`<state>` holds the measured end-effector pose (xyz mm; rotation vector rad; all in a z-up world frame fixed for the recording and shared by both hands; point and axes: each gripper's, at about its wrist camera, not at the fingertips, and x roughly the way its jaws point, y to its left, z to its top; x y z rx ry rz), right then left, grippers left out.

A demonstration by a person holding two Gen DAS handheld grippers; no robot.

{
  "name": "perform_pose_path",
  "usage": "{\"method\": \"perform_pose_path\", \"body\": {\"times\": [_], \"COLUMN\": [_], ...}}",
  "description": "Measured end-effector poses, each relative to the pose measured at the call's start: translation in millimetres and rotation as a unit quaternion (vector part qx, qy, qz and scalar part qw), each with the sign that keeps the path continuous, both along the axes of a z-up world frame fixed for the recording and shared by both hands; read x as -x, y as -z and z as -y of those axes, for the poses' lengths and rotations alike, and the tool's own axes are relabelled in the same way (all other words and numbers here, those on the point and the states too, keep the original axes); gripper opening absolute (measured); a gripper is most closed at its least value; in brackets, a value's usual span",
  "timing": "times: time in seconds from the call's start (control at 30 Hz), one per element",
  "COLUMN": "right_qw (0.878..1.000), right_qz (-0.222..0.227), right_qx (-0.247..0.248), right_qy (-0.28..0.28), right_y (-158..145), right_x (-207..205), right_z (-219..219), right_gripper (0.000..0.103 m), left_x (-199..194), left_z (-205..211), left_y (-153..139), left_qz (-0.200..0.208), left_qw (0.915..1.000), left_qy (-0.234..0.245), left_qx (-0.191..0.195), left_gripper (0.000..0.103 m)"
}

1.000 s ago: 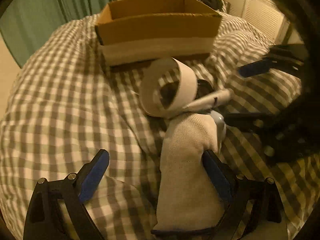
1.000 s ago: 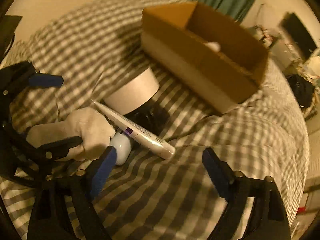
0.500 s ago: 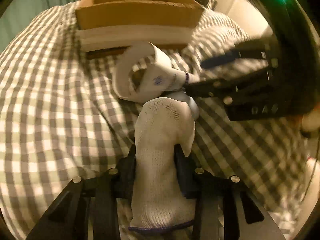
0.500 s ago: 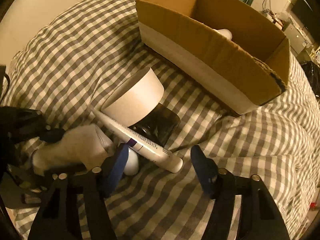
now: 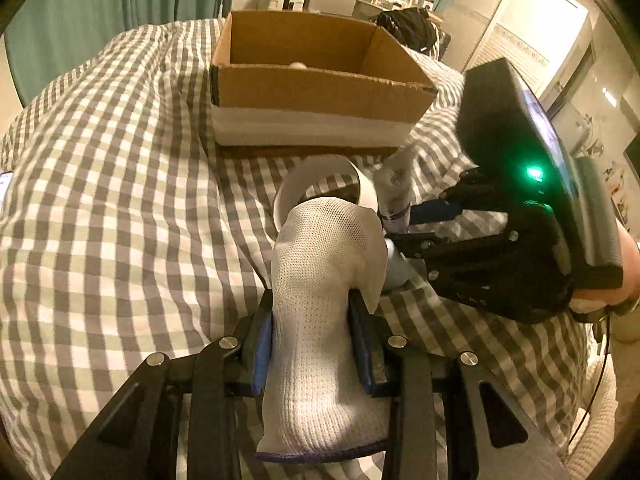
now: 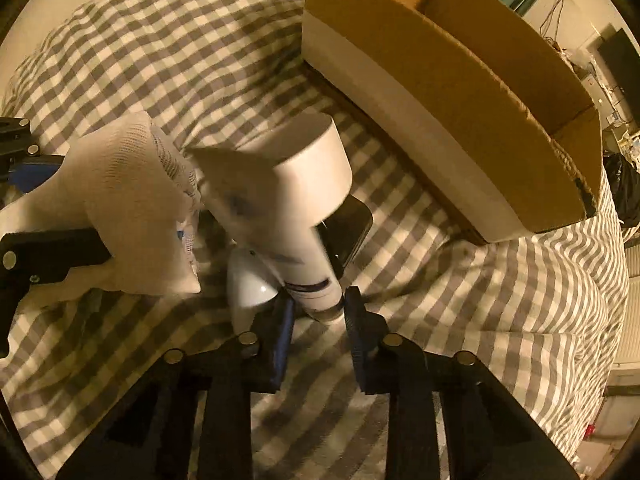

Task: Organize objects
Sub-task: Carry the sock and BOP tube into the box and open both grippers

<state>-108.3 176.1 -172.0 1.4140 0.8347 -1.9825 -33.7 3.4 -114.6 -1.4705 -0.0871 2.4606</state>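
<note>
A white knitted cotton glove [image 5: 320, 312] with a dark hem is pinched between the blue pads of the left hand-held gripper [image 5: 316, 344], its cuff end hanging back toward the camera and its fingertip end pointing forward at the open brown cardboard box [image 5: 316, 92] with a white band along its lower side. The glove looks soft and crumpled, folded over at the top.

Just in front of the box, on the grey-and-white checked bed cover [image 5: 112, 208], lies a wide white tape roll [image 6: 316, 168] tipped on its side, with a dark glossy round object [image 6: 348, 228] tucked against it. A white plastic tube with a dark purple band near its cap [image 6: 296, 248] leans across the roll, its cap end clamped between the narrow-set blue pads of the right hand-held gripper [image 6: 318, 316]. The tube's flat crimped end is blurred. A small white rounded object [image 6: 250, 284] sits beside the tube, on the side away from the box, touching the left blue pad.

The right hand-held gripper reaches in from the side, level with the bed and close to the glove; the left one points straight at the box. A small pale object [image 5: 298, 65] rests inside the box against its near wall.
</note>
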Motion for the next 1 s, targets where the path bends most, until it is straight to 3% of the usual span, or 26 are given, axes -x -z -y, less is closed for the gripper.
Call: {"method": "perform_pose_path", "body": {"times": [0.2, 0.4, 0.53, 0.63, 0.93, 1.0], "right_qw": [0.998, 0.995, 0.993, 0.991, 0.982, 0.981], "right_qz": [-0.022, -0.056, -0.083, -0.095, -0.142, -0.145], "right_qx": [0.049, 0.063, 0.070, 0.068, 0.095, 0.102], "right_qy": [0.026, 0.043, 0.052, 0.059, 0.080, 0.080], "right_y": [-33, -69, -103, -116, -190, -199], "right_x": [-18, -47, -54, -51, -54, -48], "right_z": [-15, -29, -25, 3, 10, 12], "right_gripper": [0.023, 0.023, 0.023, 0.023, 0.023, 0.023], "left_x": [-4, -16, -14, -17, 5, 15], "left_z": [5, 15, 18, 19, 17, 15], "left_y": [-18, -48, -70, -89, -144, -152], "left_qz": [-0.024, -0.056, -0.085, -0.106, -0.162, -0.176], "left_qw": [0.9996, 0.9982, 0.9960, 0.9941, 0.9868, 0.9839], "left_qy": [-0.011, -0.023, -0.025, -0.023, -0.007, -0.009], "left_qx": [0.000, 0.003, 0.005, 0.008, 0.011, 0.028], "left_gripper": [0.035, 0.035, 0.035, 0.035, 0.035, 0.035]}}
